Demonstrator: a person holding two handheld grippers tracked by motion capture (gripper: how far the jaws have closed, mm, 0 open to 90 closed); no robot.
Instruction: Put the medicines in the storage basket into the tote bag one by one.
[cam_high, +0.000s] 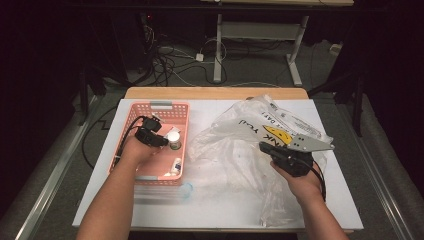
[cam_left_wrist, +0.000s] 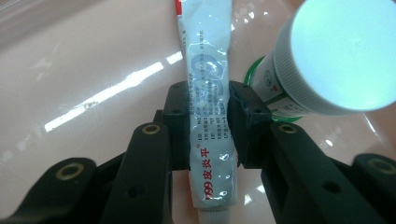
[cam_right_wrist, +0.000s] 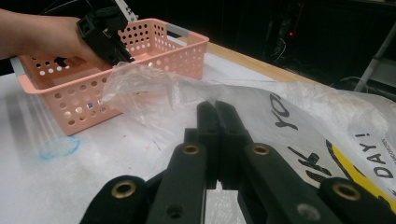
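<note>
**Work area and surroundings**

I see a table (cam_high: 210, 92) with a light wooden top, a strip of which is exposed along the far edge; a white sheet (cam_high: 210, 205) covers the rest. The floor (cam_high: 65, 165) is grey. Behind the table, a tangle of dark and white cables (cam_high: 170, 60) lies on it. A second table's white metal leg frame (cam_high: 260, 35) stands farther back. The room beyond is dark, with black surroundings on both sides.

Basket (cam_high: 131, 116) pink, perforated. Beside it, bag (cam_high: 235, 145) clear with black lettering, yellow patch. In basket: tube (cam_left_wrist: 208, 135) silver with red characters; bottle (cam_left_wrist: 327, 60) white-capped, green-banded.
</note>
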